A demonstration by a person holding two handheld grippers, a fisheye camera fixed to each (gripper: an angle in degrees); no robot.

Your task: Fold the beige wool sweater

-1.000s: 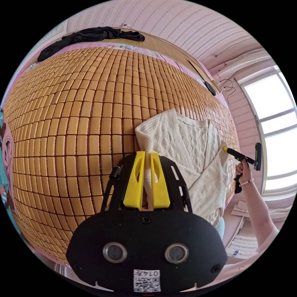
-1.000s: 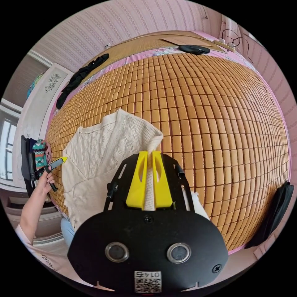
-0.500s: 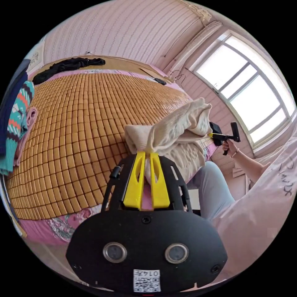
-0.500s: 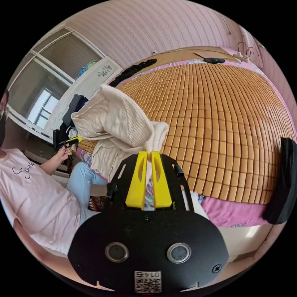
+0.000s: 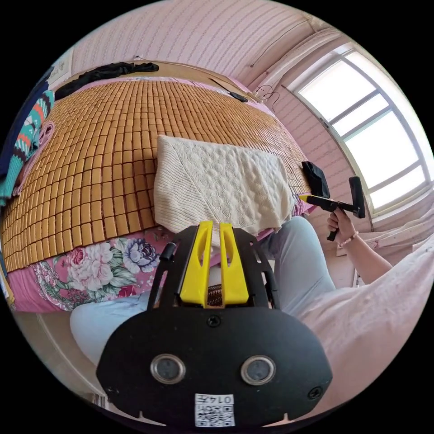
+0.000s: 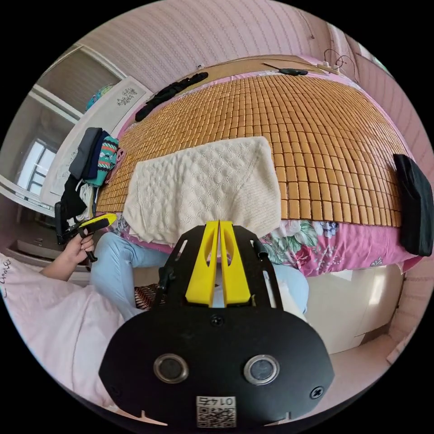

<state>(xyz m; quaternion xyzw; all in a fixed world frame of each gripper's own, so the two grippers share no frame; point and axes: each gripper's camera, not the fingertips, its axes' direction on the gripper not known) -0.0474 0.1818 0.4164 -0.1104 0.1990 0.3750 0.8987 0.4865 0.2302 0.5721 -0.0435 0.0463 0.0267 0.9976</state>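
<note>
The beige sweater [image 5: 221,185] lies flat on the bamboo mat [image 5: 99,149] of the bed, folded into a rectangle, with its back side up and no sleeve showing. Its long axis runs along the near edge of the bed, and its near border hangs a little over that edge, above the flowered sheet [image 5: 104,266]. In the right gripper view we see the same sweater [image 6: 203,185], again lying across the picture, from one side to the other.

From the sweater outward, both our grippers stand off the bed on the near side, and the sweater lies straight ahead of each one. The left gripper [image 5: 215,233] has its jaws narrow, with a small gap between them, and they hold nothing. The right gripper [image 6: 219,230] has its jaws almost together, also with nothing between them. In the left gripper view the right gripper [image 5: 305,198] points its yellow tip at one short end of the sweater, just beside it; in the right gripper view the left gripper [image 6: 106,220] is near the other short end.

We judge that each gripper is nearer to its own short end, so a next fold would bring one short end over the other, along the long axis. The fold may also already be complete.
</note>
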